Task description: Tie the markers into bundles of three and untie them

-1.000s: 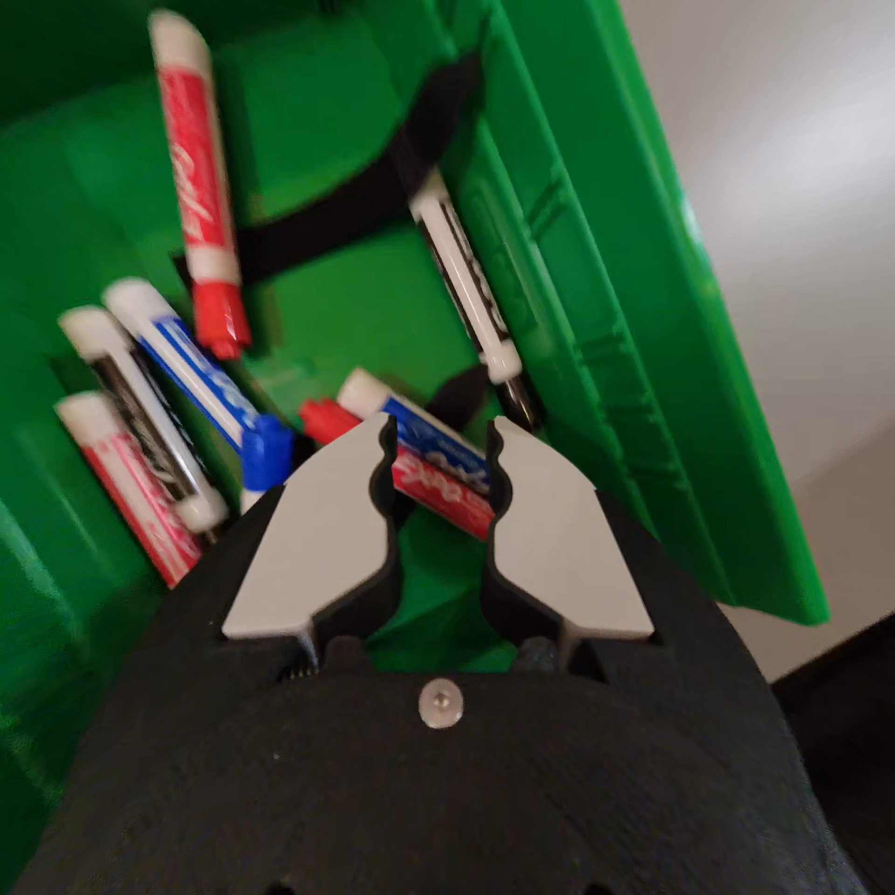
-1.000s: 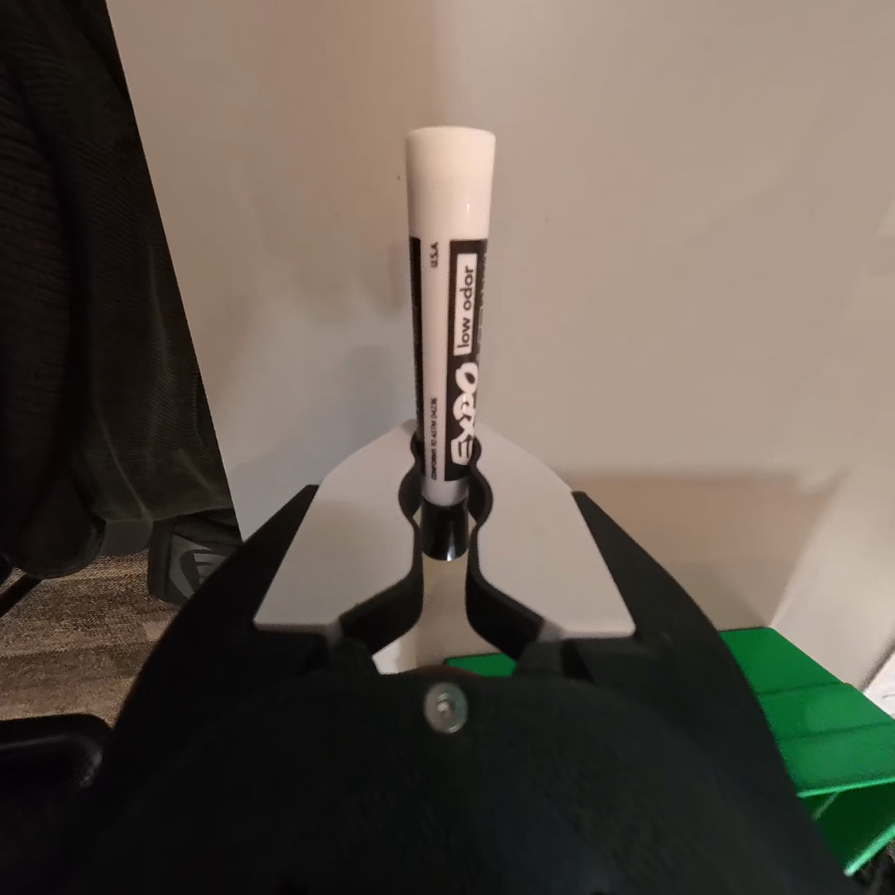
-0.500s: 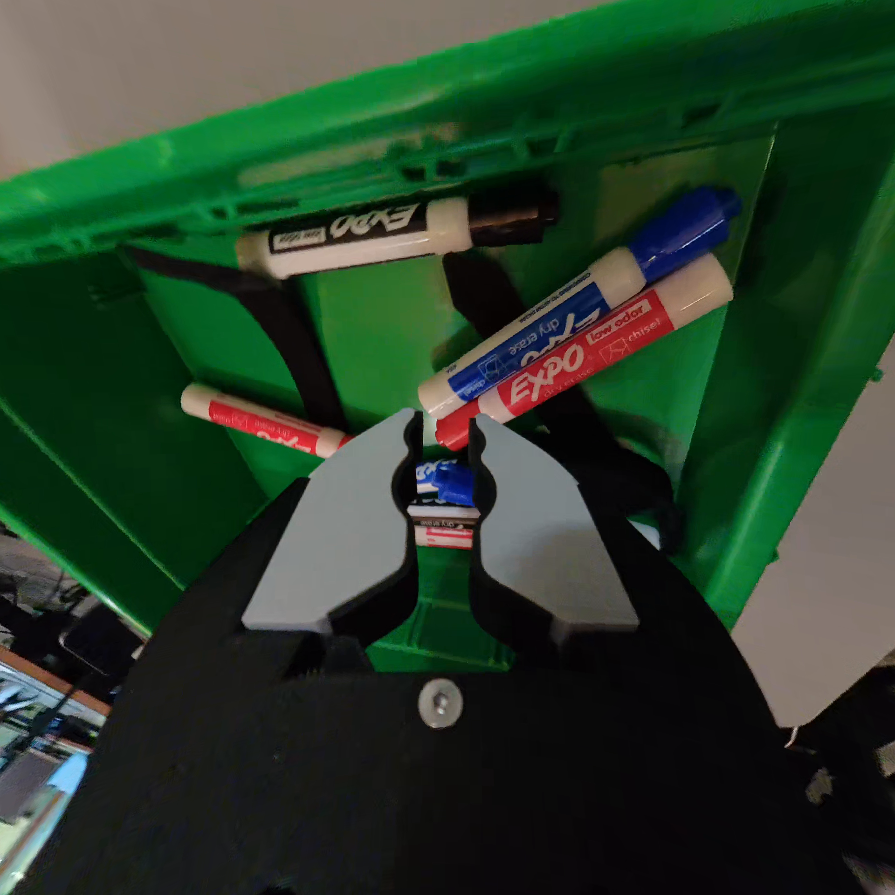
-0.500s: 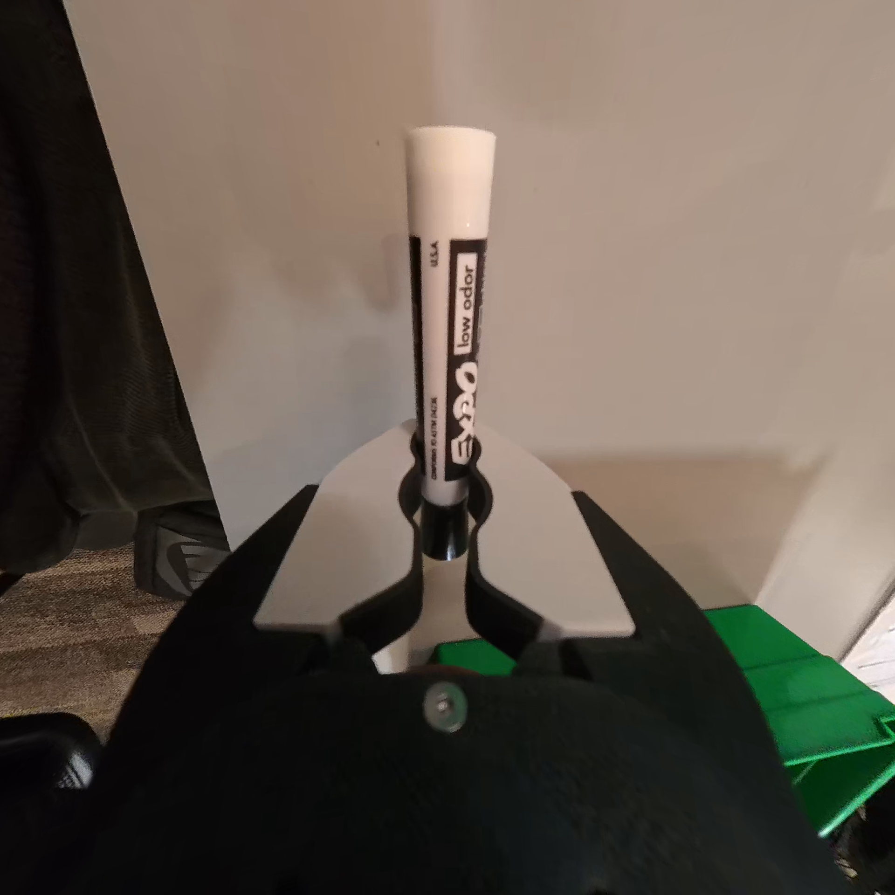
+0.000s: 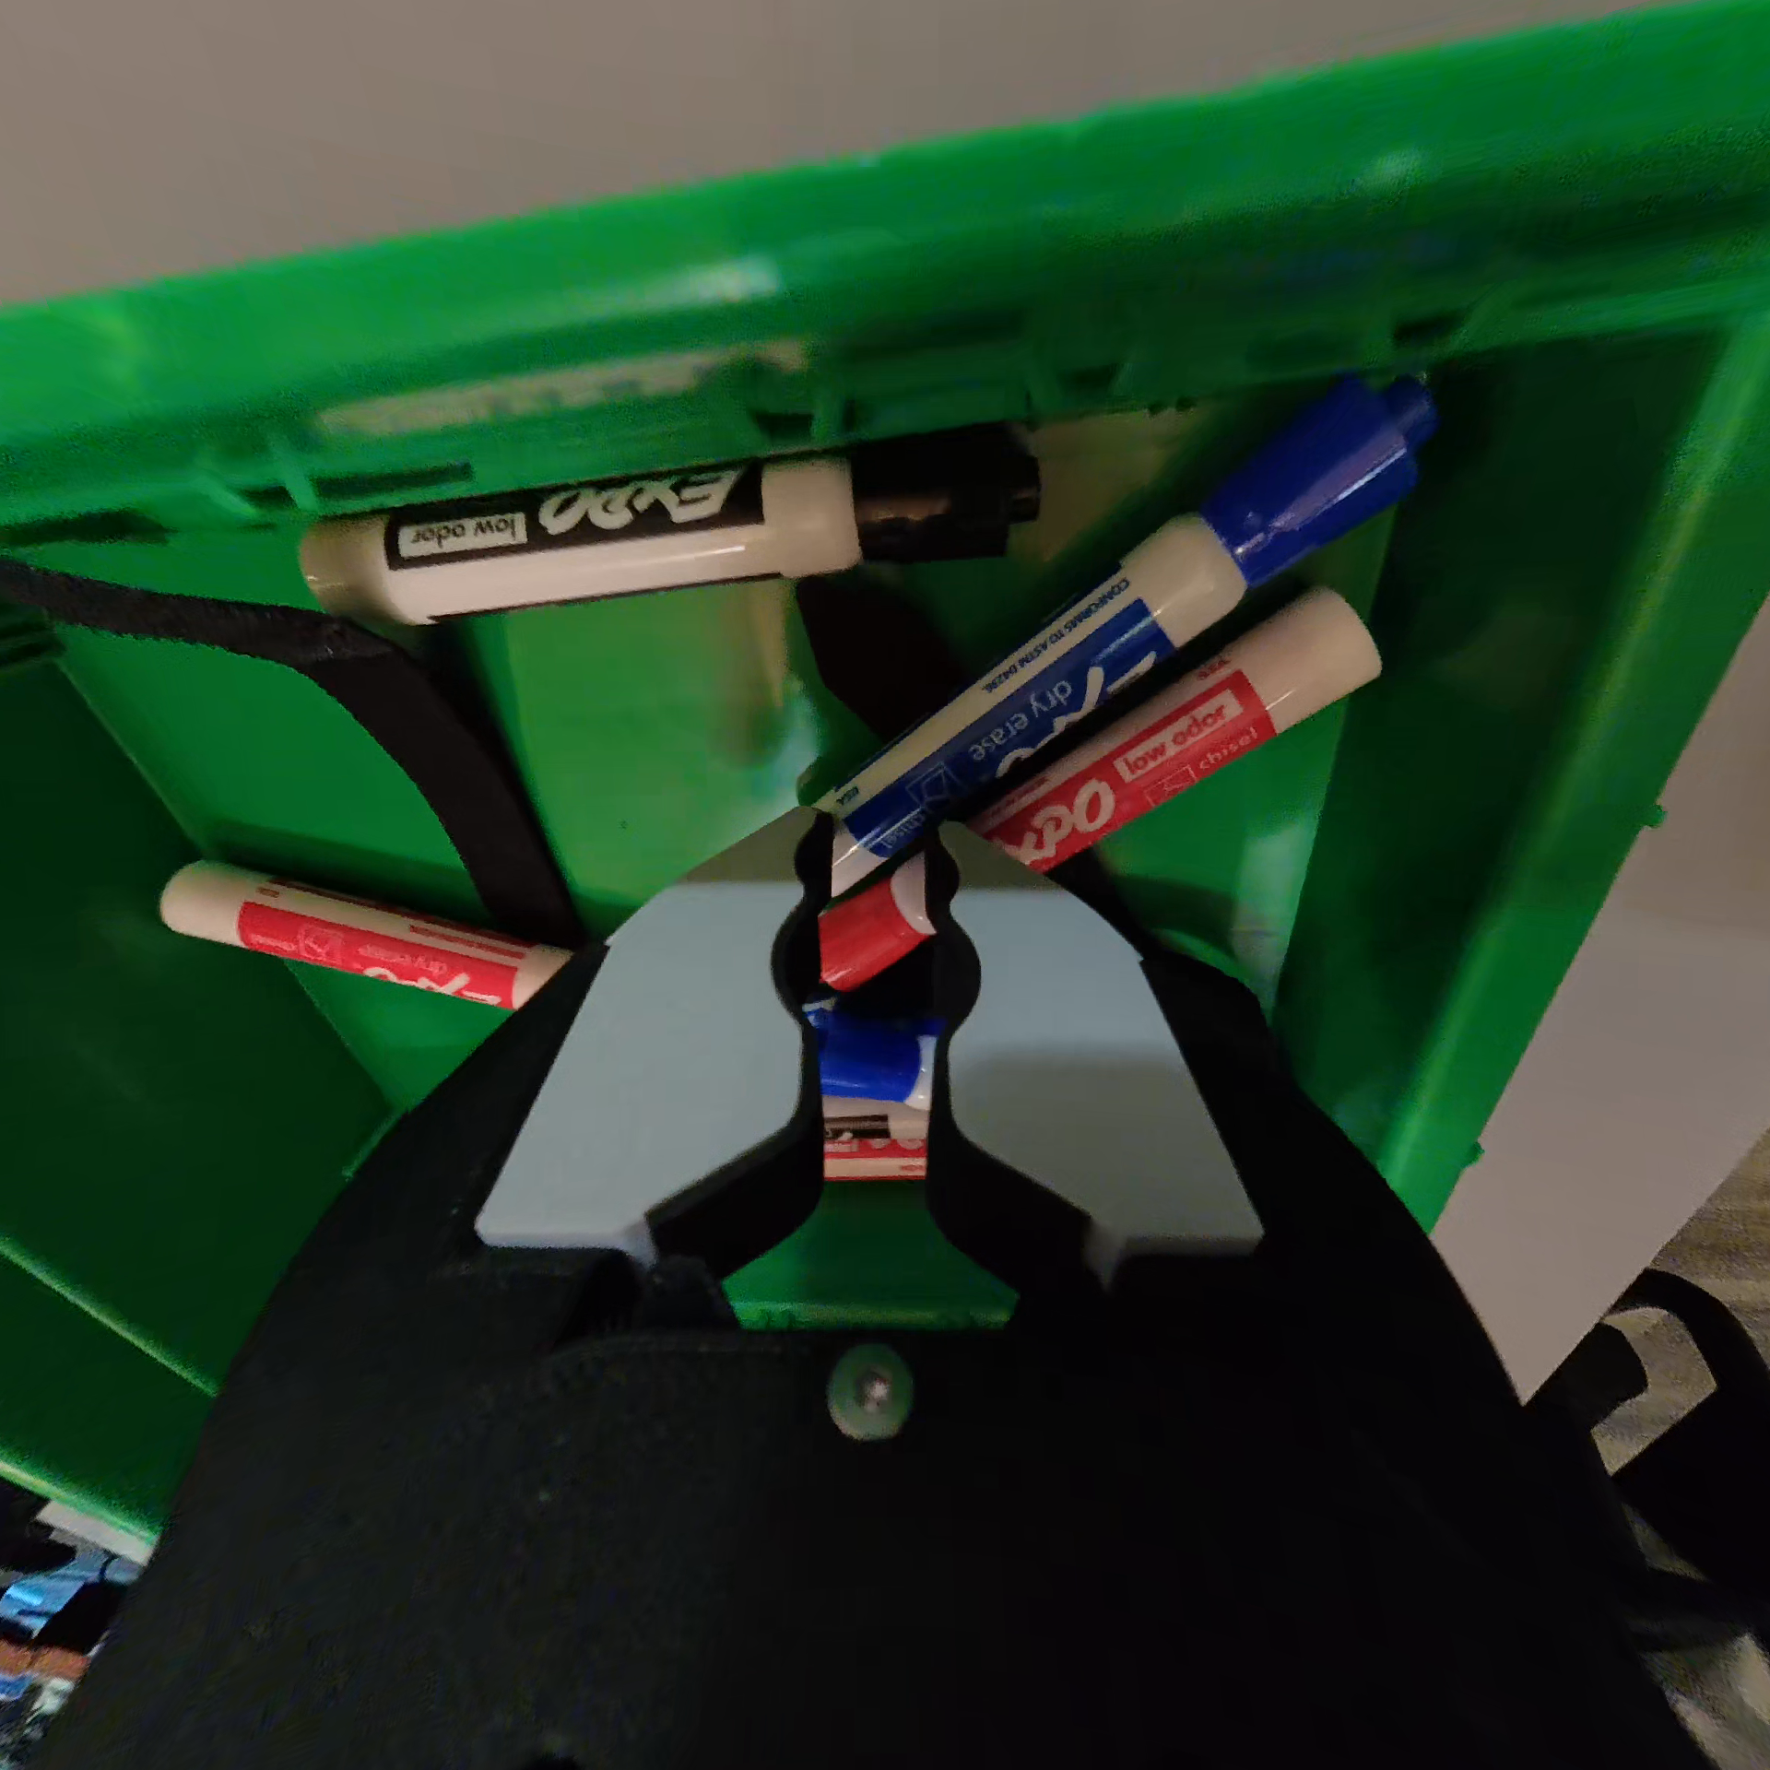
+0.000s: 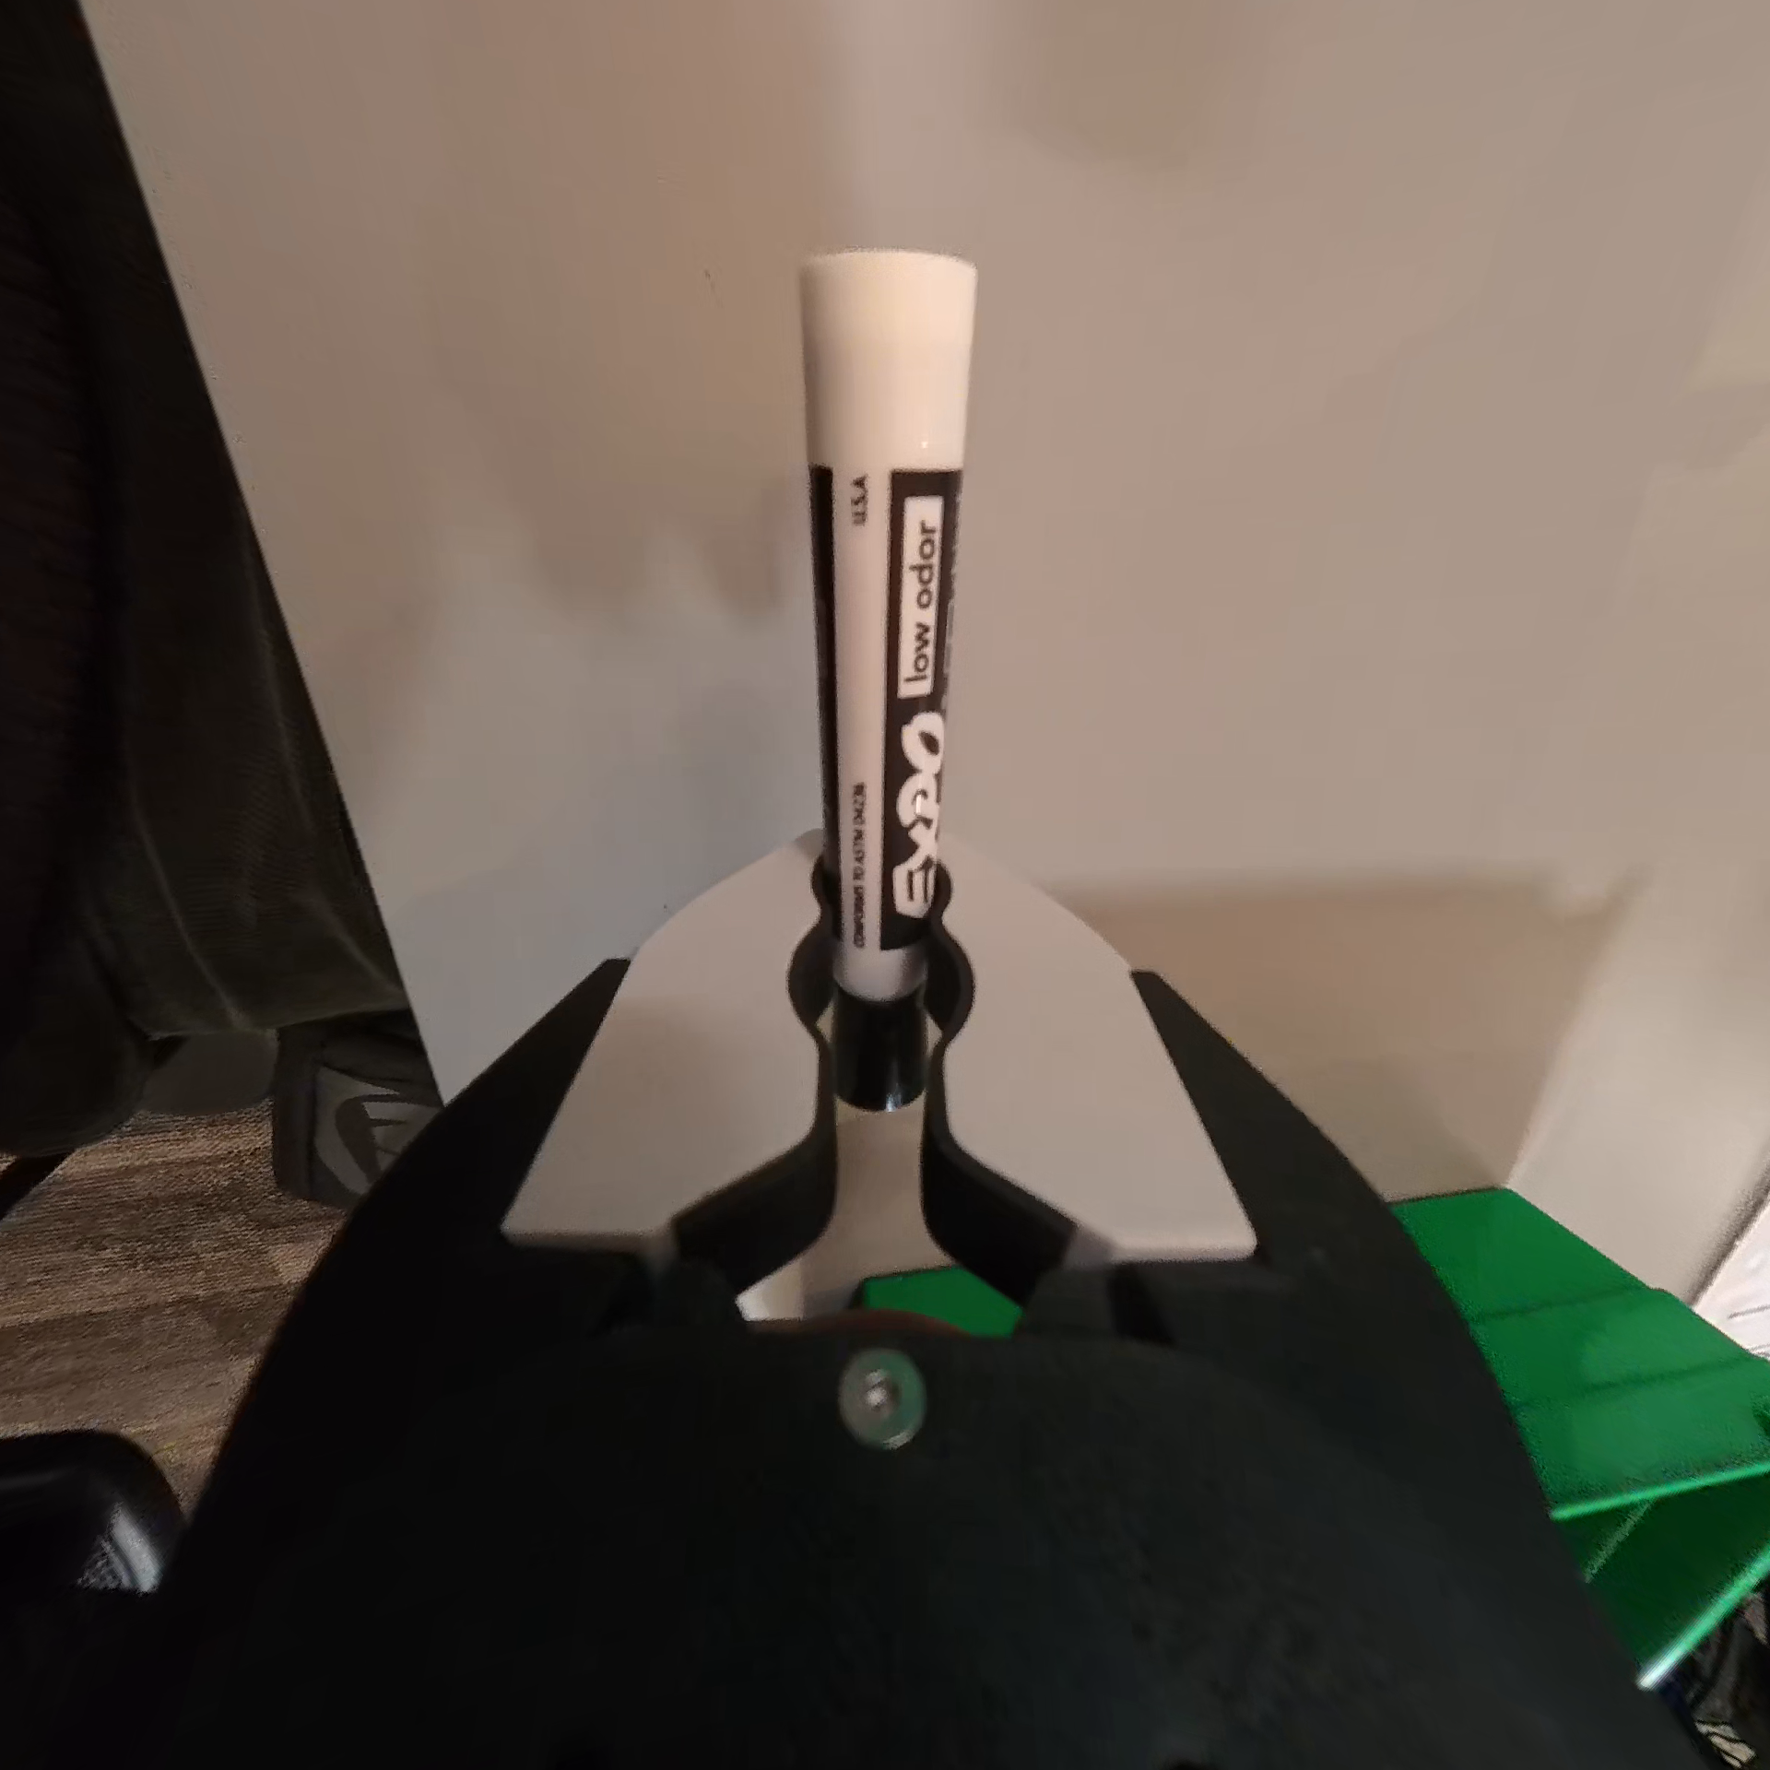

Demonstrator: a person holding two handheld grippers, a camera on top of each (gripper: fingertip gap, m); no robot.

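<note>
left wrist view: the left claw [image 5: 876, 843] reaches into a green bin [image 5: 670, 316], its jaws a narrow gap apart, with the red cap of a red marker [image 5: 1140, 776] lying in the gap; whether the jaws press on it cannot be told. a blue marker [image 5: 1130, 651] lies just beside the red one, touching it. a black marker [image 5: 613, 536] lies along the far wall, a second red marker [image 5: 354, 934] lies at the left, and a black strap [image 5: 421, 709] crosses the bin floor. right wrist view: the right claw [image 6: 881, 862] is clamped on an upright black-and-white marker [image 6: 886, 536], black cap down, before a pale wall [image 6: 1245, 383]. a green bin [image 6: 1571, 1341] shows at lower right.
</note>
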